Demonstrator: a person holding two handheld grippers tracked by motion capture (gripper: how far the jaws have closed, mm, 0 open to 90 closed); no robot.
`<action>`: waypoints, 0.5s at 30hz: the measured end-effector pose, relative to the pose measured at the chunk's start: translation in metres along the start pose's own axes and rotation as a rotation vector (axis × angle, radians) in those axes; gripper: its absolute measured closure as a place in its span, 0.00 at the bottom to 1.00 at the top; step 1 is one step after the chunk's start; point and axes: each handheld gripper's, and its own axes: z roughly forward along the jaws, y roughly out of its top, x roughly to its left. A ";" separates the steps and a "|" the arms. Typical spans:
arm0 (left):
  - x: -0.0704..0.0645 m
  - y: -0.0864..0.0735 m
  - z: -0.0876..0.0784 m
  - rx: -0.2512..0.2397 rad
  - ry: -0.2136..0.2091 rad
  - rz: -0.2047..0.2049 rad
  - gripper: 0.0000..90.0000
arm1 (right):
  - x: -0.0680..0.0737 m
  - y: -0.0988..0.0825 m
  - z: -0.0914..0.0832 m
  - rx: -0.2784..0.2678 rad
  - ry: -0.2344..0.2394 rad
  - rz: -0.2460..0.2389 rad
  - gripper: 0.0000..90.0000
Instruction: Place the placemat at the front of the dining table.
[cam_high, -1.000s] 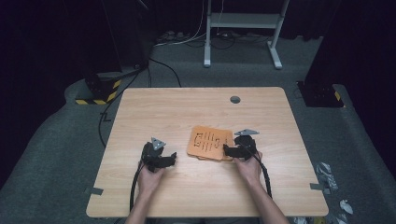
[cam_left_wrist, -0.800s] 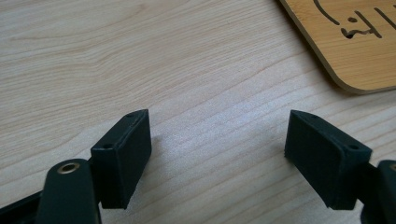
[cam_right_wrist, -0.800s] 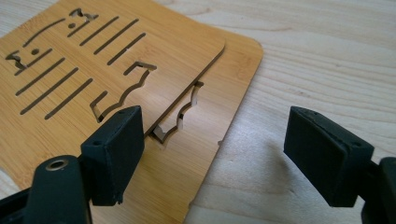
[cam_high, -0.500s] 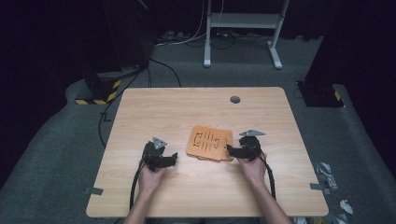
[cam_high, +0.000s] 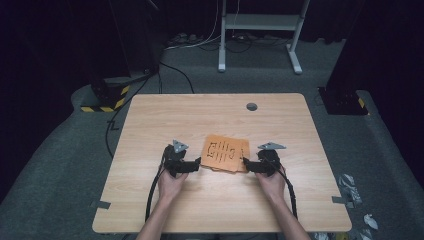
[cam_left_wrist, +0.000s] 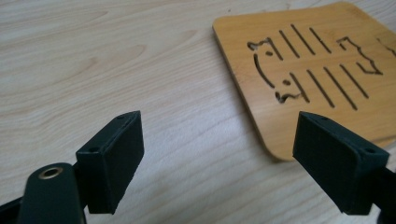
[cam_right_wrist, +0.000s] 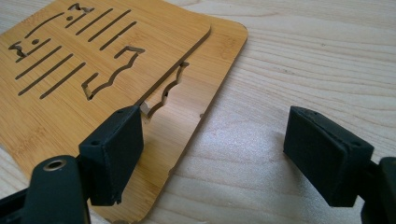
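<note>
In the high view, two bamboo coasters lie stacked near the middle of the wooden surface (cam_high: 150, 200), a little below the centre of the frame; the upper coaster (cam_high: 225, 153) has a fish shape and thin slots cut through it, and the lower coaster (cam_high: 244, 150) shows as a narrow strip along its right side. The left tongs (cam_high: 198, 163) stand just beside the left edge of the stack, and the right tongs (cam_high: 246, 164) stand just beside its right edge, each one held by a hand that comes in from the bottom of the frame. In the left gripper view, the left tongs (cam_left_wrist: 219, 149) are wide open and hold nothing; the upper coaster (cam_left_wrist: 308, 70) fills the upper right of the frame, and its near corner lies between the two black jaws, closer to the right one. In the right gripper view, the right tongs (cam_right_wrist: 212, 149) are also wide open and empty. There the upper coaster (cam_right_wrist: 84, 60) lies in the upper left, shifted a little over the lower coaster (cam_right_wrist: 196, 98), and the left jaw stands over the edge of the stack, while the right jaw is over the bare surface (cam_right_wrist: 317, 56). I cannot tell if any jaw touches the wood. A small round grey grommet (cam_high: 251, 106) sits in the surface in the upper part of it, well apart from the coasters.
</note>
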 end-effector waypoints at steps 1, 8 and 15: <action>0.000 0.002 0.002 0.001 -0.002 -0.002 0.18 | 0.000 0.000 0.000 -0.005 0.003 -0.002 0.22; -0.002 0.009 0.014 0.019 -0.018 -0.026 0.19 | 0.002 -0.001 0.000 -0.017 -0.012 -0.031 0.22; -0.005 0.008 0.020 0.055 0.026 0.016 0.21 | 0.000 0.000 0.001 -0.006 0.008 -0.010 0.22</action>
